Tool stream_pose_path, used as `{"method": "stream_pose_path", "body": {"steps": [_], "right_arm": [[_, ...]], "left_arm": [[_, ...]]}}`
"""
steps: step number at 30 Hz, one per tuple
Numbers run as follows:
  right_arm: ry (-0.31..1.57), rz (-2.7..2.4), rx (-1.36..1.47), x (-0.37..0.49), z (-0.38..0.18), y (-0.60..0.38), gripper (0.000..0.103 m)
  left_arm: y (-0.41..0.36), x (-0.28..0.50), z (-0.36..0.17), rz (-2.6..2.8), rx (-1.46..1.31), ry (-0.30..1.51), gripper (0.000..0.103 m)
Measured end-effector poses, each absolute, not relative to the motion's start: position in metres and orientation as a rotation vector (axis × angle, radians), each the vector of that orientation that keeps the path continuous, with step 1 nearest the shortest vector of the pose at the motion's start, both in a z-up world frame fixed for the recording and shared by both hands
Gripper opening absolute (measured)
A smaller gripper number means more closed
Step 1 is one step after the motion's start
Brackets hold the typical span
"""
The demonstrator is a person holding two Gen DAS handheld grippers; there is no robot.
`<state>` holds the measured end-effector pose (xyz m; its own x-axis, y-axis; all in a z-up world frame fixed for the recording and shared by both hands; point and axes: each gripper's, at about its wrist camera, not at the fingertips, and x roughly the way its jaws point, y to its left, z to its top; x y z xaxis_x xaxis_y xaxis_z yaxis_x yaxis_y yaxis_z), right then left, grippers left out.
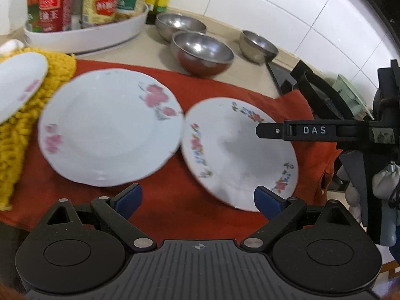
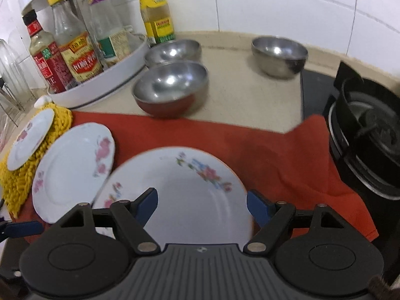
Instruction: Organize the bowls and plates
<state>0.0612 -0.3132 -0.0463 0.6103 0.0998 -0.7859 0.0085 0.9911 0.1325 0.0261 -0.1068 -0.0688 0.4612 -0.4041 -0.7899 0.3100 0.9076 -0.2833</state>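
Three white floral plates lie at the front. The right plate (image 1: 240,150) (image 2: 180,195) and the middle plate (image 1: 110,127) (image 2: 72,167) rest on a red cloth (image 1: 175,200) (image 2: 275,155), rims touching. A small plate (image 1: 17,85) (image 2: 30,142) sits on a yellow knitted mat (image 1: 57,75) (image 2: 22,177). Three steel bowls stand behind: front (image 1: 202,52) (image 2: 172,87), back left (image 1: 180,23) (image 2: 172,51), right (image 1: 257,46) (image 2: 280,55). My left gripper (image 1: 198,200) is open and empty before the plates. My right gripper (image 2: 202,207) is open over the right plate and also shows in the left wrist view (image 1: 325,130).
A white round tray (image 1: 87,35) (image 2: 105,85) of sauce bottles stands at the back left. A yellow-green bottle (image 2: 156,12) stands by the tiled wall. A black gas stove (image 1: 325,95) (image 2: 367,140) is at the right. A wire rack (image 2: 12,85) is far left.
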Motion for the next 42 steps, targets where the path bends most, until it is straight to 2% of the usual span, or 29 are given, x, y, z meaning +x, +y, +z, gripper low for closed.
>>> {"method": "stream_pose_path", "body": {"steps": [17,23,26,28,33,42], "right_arm": [[0.976,0.367,0.236,0.074,-0.066,-0.355,0.074],[0.967,0.459,0.256,0.074,-0.069,-0.365,0.074],[0.969,0.500,0.246,0.075,-0.070,-0.367,0.077],[0.966,0.538,0.270,0.076,-0.072,-0.370,0.083],[0.965,0.520,0.204,0.071,-0.067,-0.361,0.082],[0.946,0.457,0.265,0.059,-0.052,-0.377,0.082]], "left_arm": [[-0.164,0.041,-0.087,-0.331,-0.144,1.000,0.098],[-0.177,0.045,-0.092,-0.291,-0.109,0.952,0.102],[-0.177,0.043,-0.093,-0.282,-0.120,0.935,0.102],[-0.175,0.043,-0.092,-0.274,-0.134,0.932,0.100],[-0.175,0.037,-0.088,-0.281,-0.124,0.922,0.099],[-0.186,0.042,-0.073,-0.380,-0.057,0.863,0.099]]}}
